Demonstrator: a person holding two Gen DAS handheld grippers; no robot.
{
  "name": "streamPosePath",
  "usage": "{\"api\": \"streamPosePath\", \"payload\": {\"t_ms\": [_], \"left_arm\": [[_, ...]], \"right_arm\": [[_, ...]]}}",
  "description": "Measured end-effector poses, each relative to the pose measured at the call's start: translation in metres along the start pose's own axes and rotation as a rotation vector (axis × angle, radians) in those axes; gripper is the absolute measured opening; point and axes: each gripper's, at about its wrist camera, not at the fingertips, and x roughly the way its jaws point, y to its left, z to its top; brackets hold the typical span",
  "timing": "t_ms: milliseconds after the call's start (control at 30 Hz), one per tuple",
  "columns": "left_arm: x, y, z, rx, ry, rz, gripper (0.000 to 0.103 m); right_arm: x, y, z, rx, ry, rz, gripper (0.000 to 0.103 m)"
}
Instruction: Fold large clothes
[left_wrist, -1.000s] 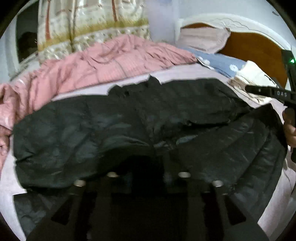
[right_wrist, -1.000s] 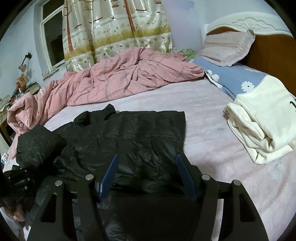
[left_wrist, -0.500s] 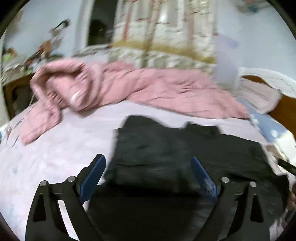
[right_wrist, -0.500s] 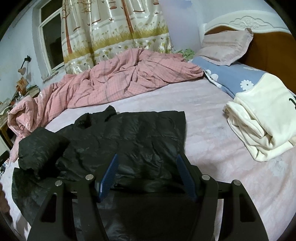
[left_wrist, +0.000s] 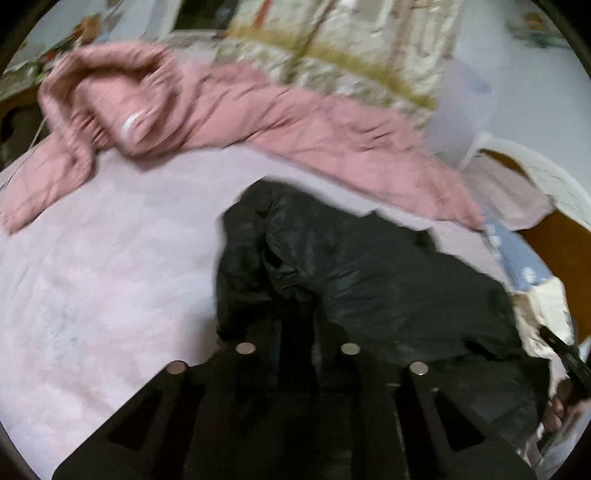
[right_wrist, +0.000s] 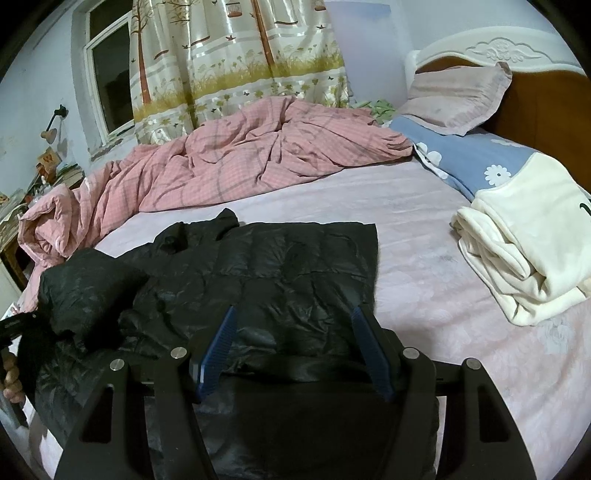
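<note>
The black down jacket (right_wrist: 266, 280) lies spread on the pink sheet (right_wrist: 424, 295), near the front edge of the bed. My right gripper (right_wrist: 291, 354) has its jaws apart, blue pads (right_wrist: 218, 350) straddling the jacket's near hem without clamping it. My left gripper (left_wrist: 297, 332) has its fingers drawn close together on dark jacket fabric; the view is blurred, so I cannot tell whether it grips. Far side: pink quilt (right_wrist: 229, 166). Right: folded cream garment (right_wrist: 524, 258).
</note>
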Motion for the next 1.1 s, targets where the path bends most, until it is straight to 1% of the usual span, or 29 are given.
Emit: {"api": "streamPosePath", "payload": {"t_ms": [33,67,100,167,267,300,333,433,500,533,600,700,833,900,933,1033,1067,1100], "left_arm": [[-0.008,-0.015,-0.001,0.050,-0.036,-0.018,0.011],[-0.016,-0.031,-0.005,0.113,-0.079,-0.024,0.008],[-0.022,-0.045,-0.007,0.167,-0.107,-0.045,0.006],[-0.033,-0.077,-0.020,0.277,-0.145,-0.134,0.002],[-0.039,-0.117,-0.043,0.369,-0.170,-0.224,0.002],[-0.038,-0.130,-0.052,0.393,-0.158,-0.265,0.002],[-0.036,-0.140,-0.059,0.412,-0.142,-0.287,0.002],[-0.029,-0.166,-0.080,0.478,-0.103,-0.308,0.002],[-0.026,-0.176,-0.091,0.514,-0.089,-0.305,0.001],[-0.024,-0.179,-0.094,0.518,-0.082,-0.311,0.002],[-0.020,-0.181,-0.098,0.515,-0.057,-0.328,0.002],[-0.017,-0.183,-0.107,0.523,-0.047,-0.314,0.002],[-0.013,-0.183,-0.109,0.512,-0.033,-0.316,0.002],[-0.012,-0.183,-0.110,0.509,-0.030,-0.319,0.002],[-0.012,-0.184,-0.111,0.511,-0.028,-0.322,0.002],[-0.013,-0.188,-0.115,0.532,-0.017,-0.333,0.002],[-0.015,-0.189,-0.117,0.539,-0.015,-0.338,0.002],[-0.016,-0.190,-0.118,0.548,-0.016,-0.339,0.002]], "right_arm": [[-0.001,-0.001,0.001,0.004,-0.003,0.005,0.067],[-0.002,0.000,0.001,0.012,-0.006,0.013,0.067],[-0.003,-0.001,0.002,0.019,-0.009,0.023,0.067],[-0.008,0.000,0.003,0.035,-0.015,0.059,0.067],[-0.020,0.010,0.003,0.029,-0.040,0.100,0.067],[-0.025,0.016,0.002,0.012,-0.055,0.119,0.067],[-0.030,0.024,0.001,-0.010,-0.063,0.150,0.067],[-0.039,0.045,-0.004,-0.056,-0.068,0.235,0.067],[-0.043,0.054,-0.008,-0.072,-0.076,0.263,0.067],[-0.044,0.057,-0.010,-0.078,-0.072,0.281,0.067],[-0.042,0.063,-0.013,-0.077,-0.043,0.346,0.067],[-0.042,0.066,-0.018,-0.042,-0.015,0.427,0.067],[-0.037,0.068,-0.023,0.007,0.037,0.543,0.066],[-0.029,0.074,-0.028,0.010,0.091,0.586,0.057],[-0.024,0.077,-0.032,0.011,0.119,0.602,0.054],[-0.014,0.088,-0.041,-0.017,0.160,0.580,0.043],[-0.011,0.090,-0.043,-0.024,0.172,0.573,0.033],[-0.009,0.091,-0.043,-0.026,0.175,0.571,0.017]]}}
